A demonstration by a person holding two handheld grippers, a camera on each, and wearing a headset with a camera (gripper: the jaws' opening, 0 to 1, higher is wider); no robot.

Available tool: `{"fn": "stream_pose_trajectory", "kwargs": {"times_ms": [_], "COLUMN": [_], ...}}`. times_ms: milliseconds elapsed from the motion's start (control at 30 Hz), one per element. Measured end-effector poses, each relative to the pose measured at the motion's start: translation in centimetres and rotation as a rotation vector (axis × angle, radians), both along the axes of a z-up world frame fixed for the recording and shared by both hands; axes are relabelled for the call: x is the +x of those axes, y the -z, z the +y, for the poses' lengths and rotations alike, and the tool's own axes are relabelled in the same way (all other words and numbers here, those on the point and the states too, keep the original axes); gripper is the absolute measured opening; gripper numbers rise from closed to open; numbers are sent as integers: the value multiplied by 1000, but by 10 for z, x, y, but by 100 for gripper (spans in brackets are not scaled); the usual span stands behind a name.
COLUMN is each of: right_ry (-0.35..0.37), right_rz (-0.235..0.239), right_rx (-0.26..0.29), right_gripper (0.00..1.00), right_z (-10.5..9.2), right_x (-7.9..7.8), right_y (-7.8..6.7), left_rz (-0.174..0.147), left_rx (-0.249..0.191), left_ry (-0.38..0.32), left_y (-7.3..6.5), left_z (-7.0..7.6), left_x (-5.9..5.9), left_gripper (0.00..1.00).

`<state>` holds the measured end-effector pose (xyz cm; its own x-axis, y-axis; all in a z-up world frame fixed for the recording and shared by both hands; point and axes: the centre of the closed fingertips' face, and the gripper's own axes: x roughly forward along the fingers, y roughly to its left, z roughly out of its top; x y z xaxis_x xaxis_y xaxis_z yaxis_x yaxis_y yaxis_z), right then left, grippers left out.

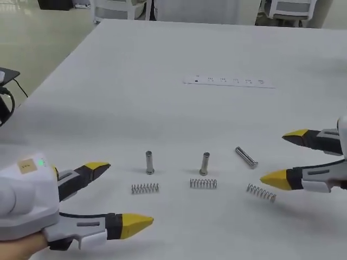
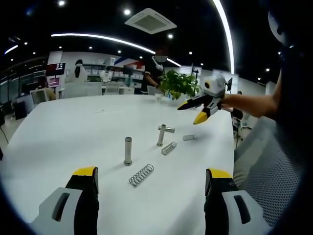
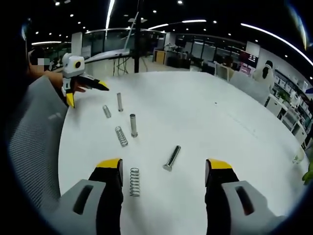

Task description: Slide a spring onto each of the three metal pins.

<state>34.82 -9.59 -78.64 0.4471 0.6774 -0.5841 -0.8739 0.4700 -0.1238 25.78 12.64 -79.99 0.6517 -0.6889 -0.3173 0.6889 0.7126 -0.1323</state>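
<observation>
Head view gives you the layout at a glance: the white table (image 1: 217, 54) carries three pin-and-spring pairs in a row, and nothing has been joined yet.

Your left gripper (image 1: 127, 193) hangs at the near left end of the row, jaws spread wide and empty. Your right gripper (image 1: 274, 157) hangs at the right end, also parted and carrying nothing. Each seems placed to work its own end of the row.

The left pin (image 1: 149, 162) and middle pin (image 1: 205, 163) stand upright on their wider heads, likely so a spring can drop over the free top. The third pin (image 1: 245, 157) lies on its side, angled away from the others. You would probably have to stand it up or hold it before loading it.

Each spring lies flat just in front of its pin: the left spring (image 1: 145, 188), the middle spring (image 1: 203, 184) and the right spring (image 1: 261, 192), the last close beside your right gripper's lower jaw.

A strip of marks (image 1: 227, 81) sits farther back on the table, too small to read. The yellowish sticker (image 1: 25, 166) on your left gripper's body is equally illegible.
</observation>
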Motion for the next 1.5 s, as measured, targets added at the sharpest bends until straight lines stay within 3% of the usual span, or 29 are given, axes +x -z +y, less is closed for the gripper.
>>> {"fn": "stream_pose_trajectory", "kwargs": {"times_ms": [100, 400, 767, 1100, 1500], "right_ry": [9, 46, 74, 126, 169], "right_rz": [11, 29, 104, 166, 200], "right_rx": [-45, -107, -168, -198, -230], "right_gripper": [66, 57, 46, 29, 16], "right_z": [1, 7, 20, 28, 33], "right_x": [10, 34, 44, 48, 54], "right_y": [2, 6, 24, 40, 55], "left_rz": [4, 3, 5, 7, 10], "left_rx": [3, 4, 2, 0, -5], "left_ry": [-2, -4, -5, 1, 1], "left_y": [2, 2, 3, 5, 6], "left_z": [1, 1, 2, 3, 5], "left_x": [-1, 0, 1, 3, 3], "left_gripper": [87, 87, 87, 86, 85]}}
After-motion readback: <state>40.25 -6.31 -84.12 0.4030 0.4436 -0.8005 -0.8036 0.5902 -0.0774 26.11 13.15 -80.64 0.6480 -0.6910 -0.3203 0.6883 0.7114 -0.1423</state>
